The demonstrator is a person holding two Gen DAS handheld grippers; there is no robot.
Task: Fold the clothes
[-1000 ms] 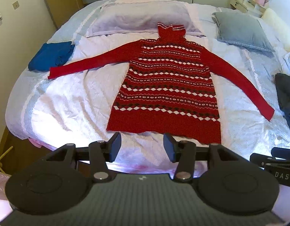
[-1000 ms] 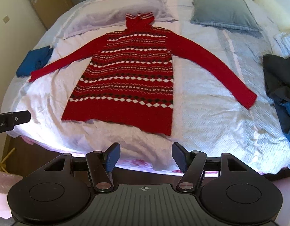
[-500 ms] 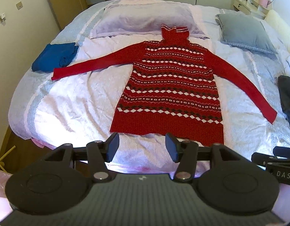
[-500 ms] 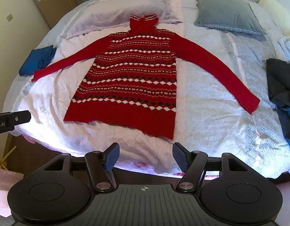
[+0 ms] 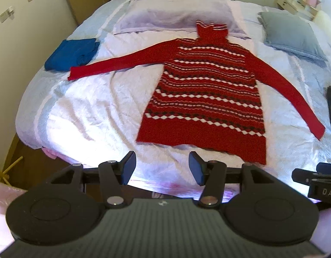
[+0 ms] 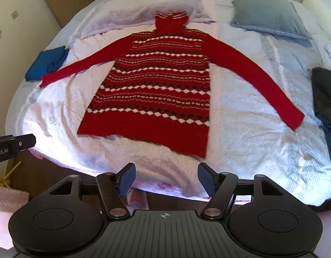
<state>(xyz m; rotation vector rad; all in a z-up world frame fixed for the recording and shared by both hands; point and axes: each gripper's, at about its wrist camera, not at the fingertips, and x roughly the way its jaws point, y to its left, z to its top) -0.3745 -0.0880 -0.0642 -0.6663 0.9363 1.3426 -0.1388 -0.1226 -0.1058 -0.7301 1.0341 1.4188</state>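
Red patterned sweater (image 5: 208, 90) lies flat, face up, on the bed (image 5: 90, 111), spread near the middle, collar toward the lilac pillow (image 5: 172, 15) and touching its front edge. Both sleeves out wide: one sleeve cuff ends just beside the folded blue garment (image 5: 73, 53) at the bed's left side, the other reaches toward the dark clothes pile (image 6: 324, 99) at the right edge. Hem sits near the foot edge of the bed, slightly rumpled on its right corner. Grey pillow (image 6: 268, 17) at the far right, apart from the sweater. Left gripper (image 5: 162, 167) hovers off the foot of the bed, jaws wide apart, nothing between them. Right gripper (image 6: 166, 179) same: jaws spread, empty, hanging over the bed edge short of the hem. Neither touches the fabric. Each gripper's body edge shows in the other's view, side by side. Sheet under the sweater is wrinkled, brightly lit near the foot.
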